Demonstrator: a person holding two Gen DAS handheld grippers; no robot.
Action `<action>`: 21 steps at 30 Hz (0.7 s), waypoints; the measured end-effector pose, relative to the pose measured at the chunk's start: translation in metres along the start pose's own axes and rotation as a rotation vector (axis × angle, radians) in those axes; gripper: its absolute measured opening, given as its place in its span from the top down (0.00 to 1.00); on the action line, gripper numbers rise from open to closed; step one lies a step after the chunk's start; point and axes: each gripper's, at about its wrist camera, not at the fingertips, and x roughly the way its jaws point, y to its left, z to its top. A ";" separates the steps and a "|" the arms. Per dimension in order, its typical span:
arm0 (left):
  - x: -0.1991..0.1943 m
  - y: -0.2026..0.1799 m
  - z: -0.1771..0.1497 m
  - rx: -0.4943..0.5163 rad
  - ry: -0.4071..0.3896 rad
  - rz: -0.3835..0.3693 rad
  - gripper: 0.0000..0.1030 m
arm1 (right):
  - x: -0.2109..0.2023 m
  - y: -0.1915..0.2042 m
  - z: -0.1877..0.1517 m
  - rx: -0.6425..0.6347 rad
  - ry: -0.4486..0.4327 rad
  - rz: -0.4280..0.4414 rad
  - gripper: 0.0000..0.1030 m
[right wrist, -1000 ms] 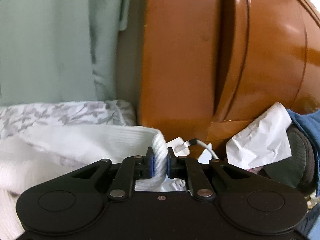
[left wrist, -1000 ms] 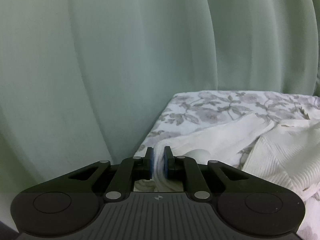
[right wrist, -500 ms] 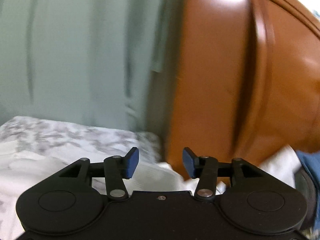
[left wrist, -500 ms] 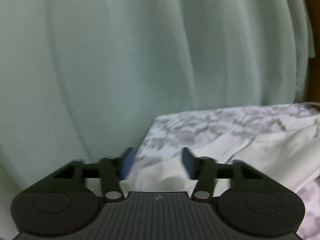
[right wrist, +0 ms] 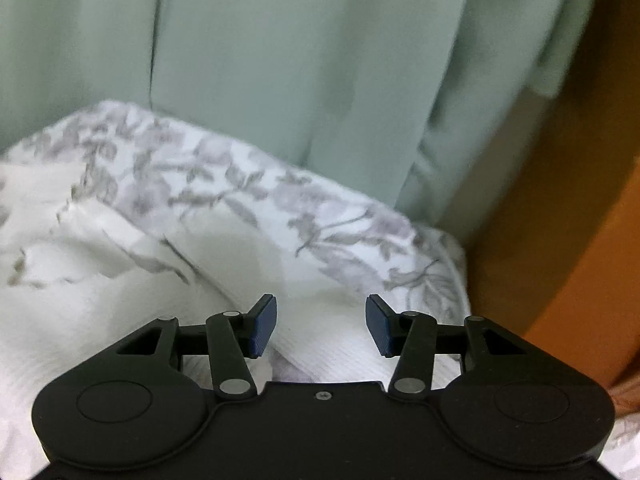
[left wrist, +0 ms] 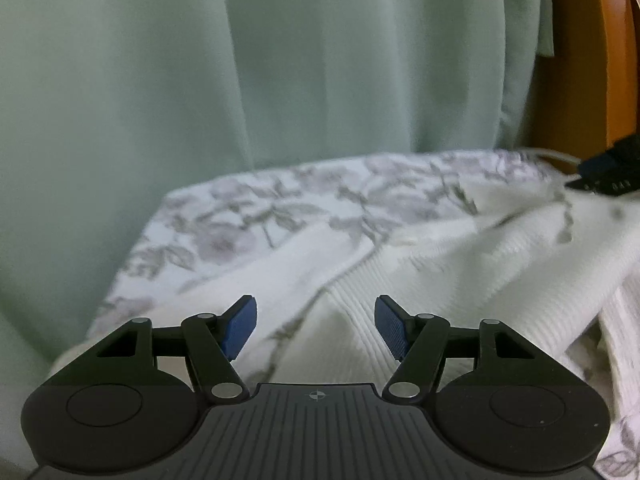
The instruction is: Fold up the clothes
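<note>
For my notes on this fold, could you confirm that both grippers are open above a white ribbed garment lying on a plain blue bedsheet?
Not quite: the bedsheet is white with a grey floral print, not plain blue, as the left wrist view shows. The rest holds: the left gripper, jaws opening, and the right gripper are open above the white ribbed garment.

Left wrist view: mounted just behind the left gripper (left wrist: 316,330), looking forward and down along its blue pads (left wrist: 239,332), close over a white ribbed garment (left wrist: 460,280) on a floral bedsheet (left wrist: 248,216). Facing a pale green curtain (left wrist: 280,60), with an orange-brown wooden panel (left wrist: 580,60) at the far right edge.

Right wrist view: likewise set behind the right gripper (right wrist: 321,326), tilted down, near the same garment (right wrist: 80,300) and sheet (right wrist: 280,208). Curtain (right wrist: 280,40) ahead, wood (right wrist: 580,240) filling the right side.

Shared by both: curtain, sheet, garment, wood.
</note>
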 end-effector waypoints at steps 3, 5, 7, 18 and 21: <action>0.008 0.000 -0.005 -0.003 0.022 -0.021 0.39 | 0.011 0.001 0.002 -0.023 0.041 0.032 0.53; 0.009 0.002 -0.006 -0.011 0.033 -0.034 0.39 | 0.018 -0.001 0.003 -0.031 0.064 0.058 0.53; 0.010 0.003 -0.007 -0.015 0.046 -0.043 0.39 | 0.022 -0.002 0.001 -0.037 0.092 0.085 0.53; 0.018 0.000 -0.006 -0.014 0.036 -0.058 0.36 | 0.022 0.001 -0.004 -0.047 0.128 0.121 0.55; 0.018 -0.001 -0.006 -0.014 0.035 -0.060 0.36 | 0.024 0.002 -0.004 -0.053 0.136 0.122 0.62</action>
